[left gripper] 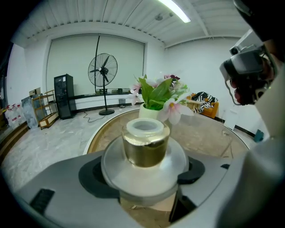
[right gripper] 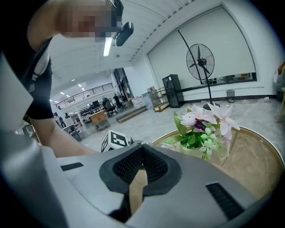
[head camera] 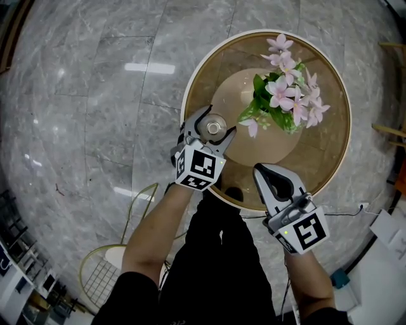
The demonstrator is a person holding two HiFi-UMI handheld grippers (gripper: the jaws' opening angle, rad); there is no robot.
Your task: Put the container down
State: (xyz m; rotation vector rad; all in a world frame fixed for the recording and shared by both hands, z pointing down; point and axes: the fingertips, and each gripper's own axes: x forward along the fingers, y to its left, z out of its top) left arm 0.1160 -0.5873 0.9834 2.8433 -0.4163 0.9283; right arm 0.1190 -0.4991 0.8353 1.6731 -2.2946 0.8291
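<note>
A round glass-topped counter (head camera: 317, 166) with a pale rim stands on a grey veined marble floor (head camera: 89, 89) that shines with ceiling light. Beyond the counter a tall pedestal fan (left gripper: 103, 70) stands before a wide shaded window (left gripper: 71, 62) in a white wall. Farther left of the counter are a black cabinet (left gripper: 65, 95) and a low wooden rack (left gripper: 44, 109). Off the counter's right side sits an orange seat (left gripper: 213, 109). Near the counter's closer edge is a gold wire chair (head camera: 101, 279). A strip light (left gripper: 176, 10) crosses the ribbed white ceiling.

the base of the container (left gripper: 145, 142) hides behind the jaws
</note>
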